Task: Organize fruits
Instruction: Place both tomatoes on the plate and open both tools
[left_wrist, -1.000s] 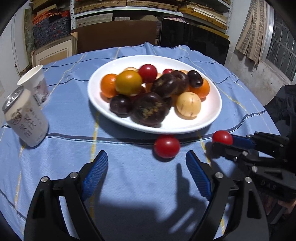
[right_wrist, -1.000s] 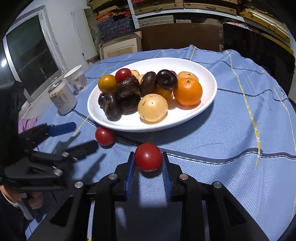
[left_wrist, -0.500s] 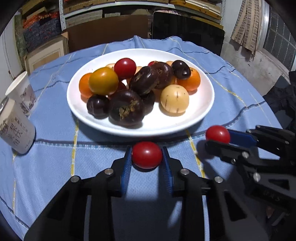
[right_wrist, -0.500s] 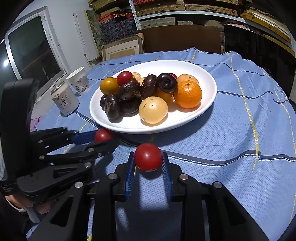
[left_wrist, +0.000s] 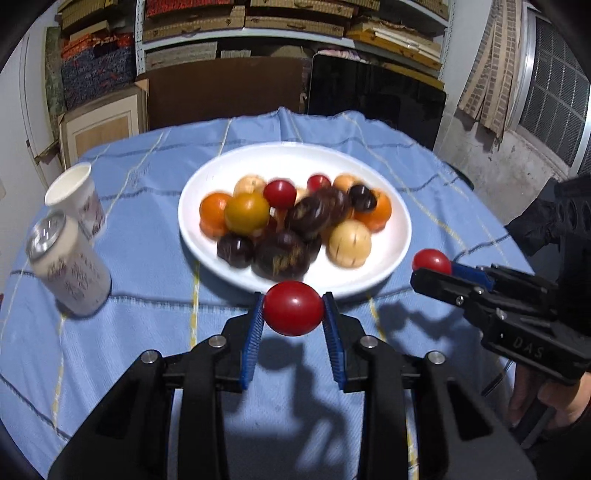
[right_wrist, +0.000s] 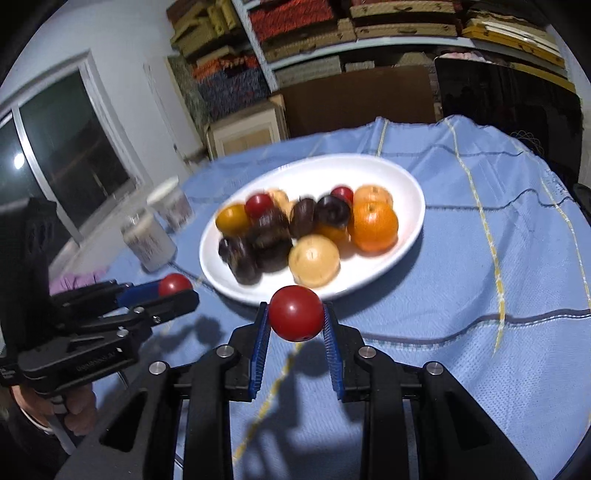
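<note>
Change, left: a second ago the left gripper (left_wrist: 293, 308) stood wide open with a red tomato (left_wrist: 293, 308) lying on the cloth in front of it; its jaws have just closed, and the blue pads now clamp that tomato from both sides.
Change, height: both tomatoes now hang clear of the cloth, with shadows beneath them, where before they were down at the cloth.
Change, right: the right gripper (right_wrist: 296, 314) grips its own red tomato (right_wrist: 296, 314) as it did a second ago, pads pressed on either side.
Plate: a white oval plate (left_wrist: 391, 258) sits mid-table just beyond both grippers, heaped with fruit: oranges, dark purple fruit, a pale yellow fruit (left_wrist: 349, 243) and small red ones.
Surface: a round table under a blue cloth (left_wrist: 147, 266) with thin yellow and dark stripes.
Left of the table: a drink can (left_wrist: 70, 269) near, a paper cup (left_wrist: 75, 197) just behind it.
Room: shelves of stacked boxes (left_wrist: 258, 22) at the far wall, brown board and a dark panel leaning below; a dark window (right_wrist: 70, 147) on the left in the right wrist view.
Pose: both grippers point down and forward toward the near rim of the plate, side by side and apart.
Hands: a hand (right_wrist: 74, 406) holds the left gripper's handle, low at the left of the right wrist view; another (left_wrist: 546, 398) holds the right gripper's, low at the right of the left wrist view.
</note>
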